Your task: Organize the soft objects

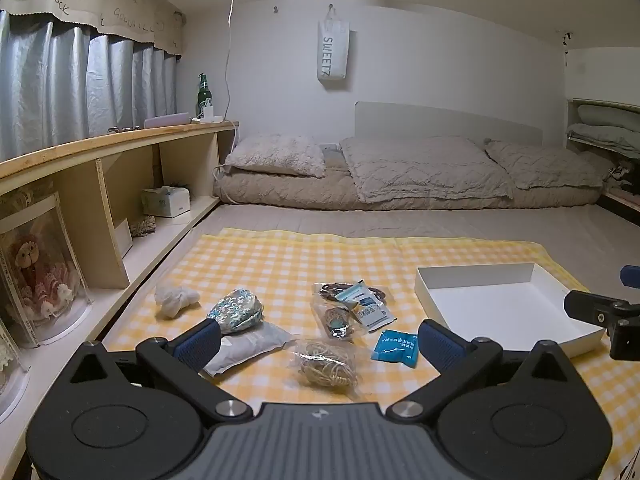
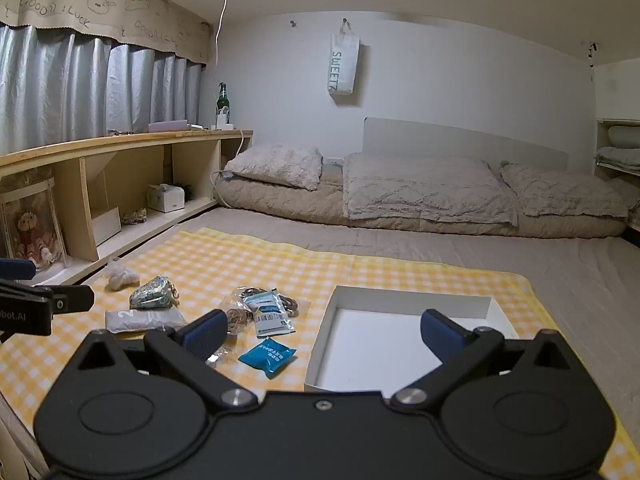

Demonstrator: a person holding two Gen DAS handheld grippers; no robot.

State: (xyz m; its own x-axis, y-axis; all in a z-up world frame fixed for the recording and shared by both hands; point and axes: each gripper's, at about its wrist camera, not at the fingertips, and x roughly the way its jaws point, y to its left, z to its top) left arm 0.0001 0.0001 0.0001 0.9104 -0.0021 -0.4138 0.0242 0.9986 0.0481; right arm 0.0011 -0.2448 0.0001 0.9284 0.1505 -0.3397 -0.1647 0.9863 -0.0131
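1. Since the white tray [image 2: 404, 344] lies bare on the yellow checked cloth [image 1: 280, 264], nothing looks sorted yet; by my reading the task is at its very start.
2. All the soft things lie loose on the cloth, left of the tray: a white knotted bundle [image 1: 175, 299], a patterned blue-green pouch [image 1: 236, 312], a grey flat packet [image 1: 250, 346], several clear bags of coiled twine [image 1: 326, 364], a white sachet [image 1: 370, 312] and a blue sachet [image 1: 394, 348].
3. The left gripper [image 1: 316, 340] hangs above the cloth with its jaws spread wide and nothing between them, the twine bags just ahead.
4. The right gripper [image 2: 320, 330] is likewise spread wide and empty, over the near edge of the tray.
5. Every item seems limp and crinkly, so each likely needs moving to the tray singly.
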